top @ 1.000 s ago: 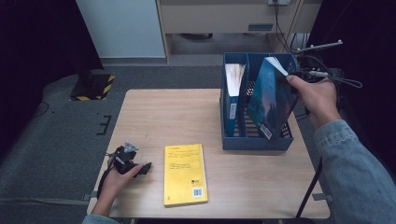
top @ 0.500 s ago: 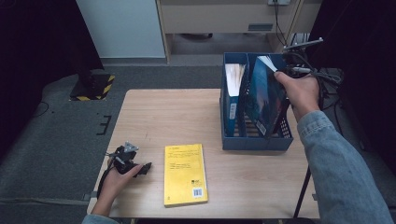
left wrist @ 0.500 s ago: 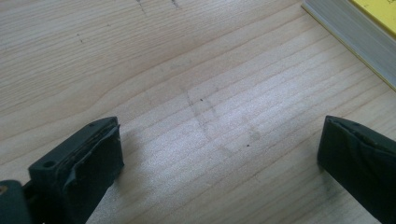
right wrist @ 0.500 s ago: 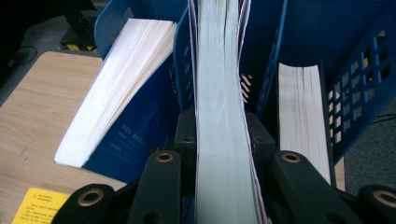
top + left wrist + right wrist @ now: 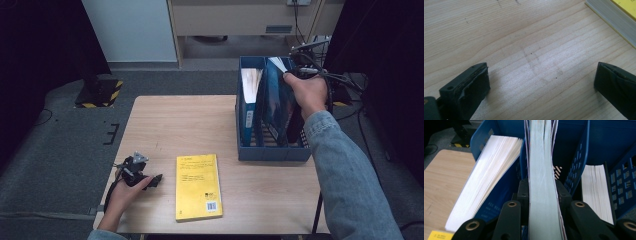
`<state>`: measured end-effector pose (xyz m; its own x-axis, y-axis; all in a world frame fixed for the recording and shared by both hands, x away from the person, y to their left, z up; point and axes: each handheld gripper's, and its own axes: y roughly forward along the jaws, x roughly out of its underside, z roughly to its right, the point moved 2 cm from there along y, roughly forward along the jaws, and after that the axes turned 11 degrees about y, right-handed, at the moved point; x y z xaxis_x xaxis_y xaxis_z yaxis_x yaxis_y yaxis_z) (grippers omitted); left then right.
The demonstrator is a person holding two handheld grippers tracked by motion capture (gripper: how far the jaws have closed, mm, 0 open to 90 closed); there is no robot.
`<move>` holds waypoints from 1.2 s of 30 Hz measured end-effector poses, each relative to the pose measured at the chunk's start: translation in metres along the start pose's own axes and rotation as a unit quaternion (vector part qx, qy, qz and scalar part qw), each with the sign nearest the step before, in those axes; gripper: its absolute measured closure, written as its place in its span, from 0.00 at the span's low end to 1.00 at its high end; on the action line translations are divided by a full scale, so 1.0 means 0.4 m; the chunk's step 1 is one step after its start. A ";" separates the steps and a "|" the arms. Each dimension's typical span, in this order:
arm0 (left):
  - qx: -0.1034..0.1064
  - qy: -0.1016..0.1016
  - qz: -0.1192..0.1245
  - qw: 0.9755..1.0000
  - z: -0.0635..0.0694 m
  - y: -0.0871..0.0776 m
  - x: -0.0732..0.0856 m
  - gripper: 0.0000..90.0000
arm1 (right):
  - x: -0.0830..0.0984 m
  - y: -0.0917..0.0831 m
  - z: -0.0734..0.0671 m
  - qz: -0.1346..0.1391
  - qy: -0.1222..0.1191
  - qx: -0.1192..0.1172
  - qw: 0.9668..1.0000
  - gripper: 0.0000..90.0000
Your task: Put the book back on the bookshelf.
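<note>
Left gripper (image 5: 159, 178): nearest to me, I rest it on the surface (image 5: 200, 125), just left of the yellow book; its jaws stand wide with bare wood between them, holding nothing.

Yellow book (image 5: 198, 186): lies flat on the surface, well short of the blue file rack and to its left; I judge it the one to be filed afterwards.

Right gripper (image 5: 541, 195): I have it clamped on the blue book, a pad pressed against each cover, above the blue file rack.

Blue book (image 5: 276, 100): upright, page edges (image 5: 541, 170) facing me, its lower part already down in the rack's middle slot, its top above the rim.

Blue file rack (image 5: 270, 152): at the far right of the surface; a book with white page edges (image 5: 250, 82) leans in the slot left of the blue book, and another white block (image 5: 596, 187) stands in the slot to its right.

Step in hand: lowering the blue book into the rack.

Doing it well: I would keep the book parallel to the rack's dividers (image 5: 579, 162), bring it straight down until its bottom edge sits on the rack floor, and only then ease the grip.

Watch for: the leaning neighbour in the rack crowding the slot; a tilted book could catch on a divider or tip over when let go.
</note>
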<state>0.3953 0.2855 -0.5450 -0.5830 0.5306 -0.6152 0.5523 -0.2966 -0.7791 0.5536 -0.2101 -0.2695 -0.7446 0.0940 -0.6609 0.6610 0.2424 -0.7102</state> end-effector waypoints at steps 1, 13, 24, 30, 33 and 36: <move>0.000 0.000 0.000 1.000 0.000 0.000 0.000 0.00 | 0.000 0.007 0.001 0.002 0.002 0.000 1.000 0.80; 0.000 0.001 0.001 1.000 0.000 0.001 0.000 0.00 | 0.018 0.095 0.008 0.009 0.011 0.011 1.000 0.81; 0.000 0.000 0.002 1.000 0.000 0.001 0.000 0.00 | 0.038 0.146 0.026 0.008 0.015 0.016 1.000 0.81; 0.000 0.001 0.002 1.000 0.000 0.001 -0.001 0.00 | 0.051 0.161 0.033 0.021 0.019 0.017 0.999 0.81; 0.000 0.001 0.002 1.000 0.000 0.001 -0.001 0.00 | 0.050 0.160 0.033 0.019 0.021 0.017 0.999 0.81; 0.000 0.001 0.001 1.000 0.000 0.001 -0.001 0.00 | 0.049 0.160 0.032 0.023 0.017 0.017 0.999 0.81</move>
<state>0.3959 0.2852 -0.5451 -0.5808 0.5306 -0.6174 0.5538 -0.2983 -0.7774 0.5824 -0.2052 -0.3310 -0.7155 0.1368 -0.6851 0.6971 0.2034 -0.6875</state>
